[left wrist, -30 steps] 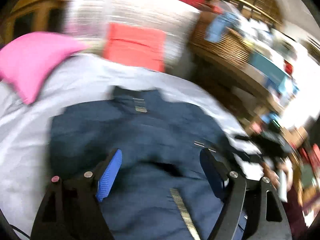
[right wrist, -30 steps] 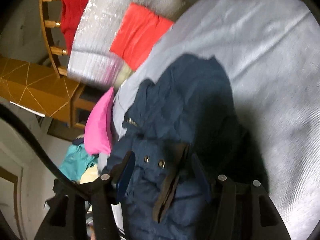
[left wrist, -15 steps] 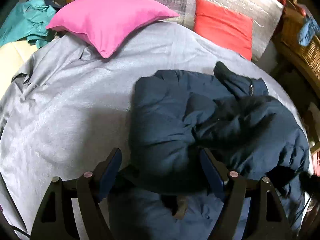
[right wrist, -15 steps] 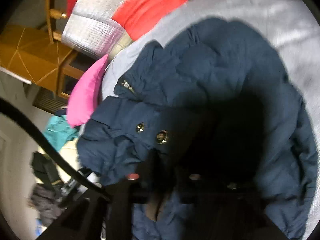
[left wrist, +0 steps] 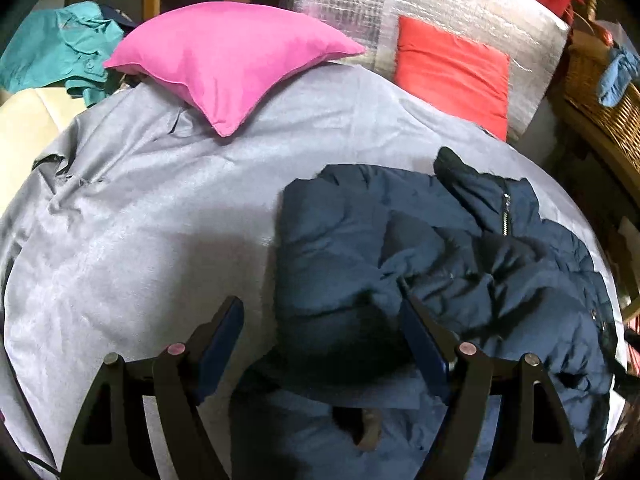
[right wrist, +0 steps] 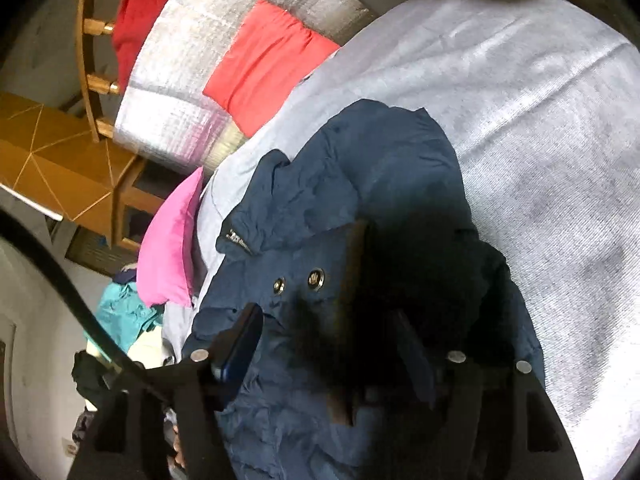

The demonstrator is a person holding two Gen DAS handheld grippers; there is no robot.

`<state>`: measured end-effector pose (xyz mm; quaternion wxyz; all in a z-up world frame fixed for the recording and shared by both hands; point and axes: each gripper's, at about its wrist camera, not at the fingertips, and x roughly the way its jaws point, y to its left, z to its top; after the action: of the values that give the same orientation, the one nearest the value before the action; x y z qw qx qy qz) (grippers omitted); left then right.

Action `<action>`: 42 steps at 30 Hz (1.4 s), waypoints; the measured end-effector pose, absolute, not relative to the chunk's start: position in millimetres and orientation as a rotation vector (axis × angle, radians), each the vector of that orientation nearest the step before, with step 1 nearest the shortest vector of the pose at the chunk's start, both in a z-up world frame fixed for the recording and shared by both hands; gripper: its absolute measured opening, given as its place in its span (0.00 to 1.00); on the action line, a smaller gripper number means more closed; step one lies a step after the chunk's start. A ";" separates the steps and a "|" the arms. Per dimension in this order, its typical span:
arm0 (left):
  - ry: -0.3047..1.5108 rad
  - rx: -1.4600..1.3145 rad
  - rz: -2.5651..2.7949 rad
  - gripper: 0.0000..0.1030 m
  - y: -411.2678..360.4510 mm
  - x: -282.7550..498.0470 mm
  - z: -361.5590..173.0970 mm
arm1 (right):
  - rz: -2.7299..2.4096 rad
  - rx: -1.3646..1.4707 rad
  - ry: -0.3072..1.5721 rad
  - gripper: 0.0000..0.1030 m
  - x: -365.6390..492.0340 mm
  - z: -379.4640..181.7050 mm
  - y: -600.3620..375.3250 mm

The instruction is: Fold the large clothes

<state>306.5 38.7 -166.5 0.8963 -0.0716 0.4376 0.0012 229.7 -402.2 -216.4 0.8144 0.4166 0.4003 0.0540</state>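
A navy puffer jacket (left wrist: 420,248) lies bunched on the grey bed cover (left wrist: 140,220), towards the right side. My left gripper (left wrist: 320,320) is open, its fingers wide apart just above the jacket's near left edge, holding nothing. In the right wrist view the same jacket (right wrist: 360,184) fills the middle, with two metal snaps (right wrist: 298,282) showing. My right gripper (right wrist: 328,332) is open over the jacket's dark, shadowed fold, close to or touching the fabric.
A pink pillow (left wrist: 228,56) and a red cushion (left wrist: 452,72) lean at the bed's far end against a silver quilted pad (left wrist: 360,4). A teal garment (left wrist: 56,48) lies far left. A wicker basket (left wrist: 600,96) stands at the right.
My left gripper has swung left and pulled back, so the jacket now sits right of centre. My right gripper has let the jacket drop into a heap and stands open above it.
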 end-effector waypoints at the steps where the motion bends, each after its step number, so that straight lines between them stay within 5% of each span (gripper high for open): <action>1: 0.914 -0.141 0.009 0.78 37.8 307.9 -168.6 | 0.112 0.889 0.864 0.69 230.2 -218.9 -400.1; 4: 0.972 -0.072 0.024 0.78 27.8 313.2 -183.4 | 0.136 0.850 0.908 0.66 236.2 -226.4 -382.6; 6: 0.993 -0.032 0.028 0.78 21.1 314.9 -192.1 | 0.144 0.749 0.931 0.26 238.6 -221.9 -365.5; 12: 0.962 -0.021 0.008 0.78 17.8 310.2 -184.0 | -0.011 0.536 0.691 0.12 227.1 -172.6 -353.1; 16: 0.907 -0.005 -0.025 0.78 10.1 302.3 -172.2 | -0.088 0.546 0.635 0.11 232.3 -167.7 -373.0; 22: 0.959 0.115 -0.065 0.78 -11.0 305.8 -186.5 | -0.145 0.601 0.831 0.13 266.2 -221.2 -393.7; 25: 0.971 0.124 -0.067 0.79 -9.1 308.5 -187.6 | -0.126 0.663 0.832 0.27 258.2 -210.4 -406.2; 27: 0.963 0.080 -0.076 0.78 -2.4 307.7 -181.8 | -0.104 0.734 0.782 0.55 246.9 -202.1 -419.8; 29: 0.938 0.031 -0.088 0.78 4.7 306.4 -174.7 | -0.100 0.768 0.724 0.66 240.3 -194.7 -426.9; 32: 0.886 -0.025 -0.083 0.79 13.5 301.2 -163.1 | -0.118 0.784 0.677 0.65 231.8 -188.3 -437.2; 35: 0.861 -0.054 -0.059 0.78 19.5 301.1 -160.1 | -0.029 0.746 0.654 0.37 235.6 -180.2 -423.0; 42: 0.996 0.057 -0.026 0.79 0.8 310.0 -194.5 | 0.016 0.542 0.899 0.37 276.5 -207.9 -363.2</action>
<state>310.0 0.8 -194.5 0.8780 0.0275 0.4778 -0.0126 276.5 -363.2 -207.9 0.8654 0.2588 0.4291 0.0077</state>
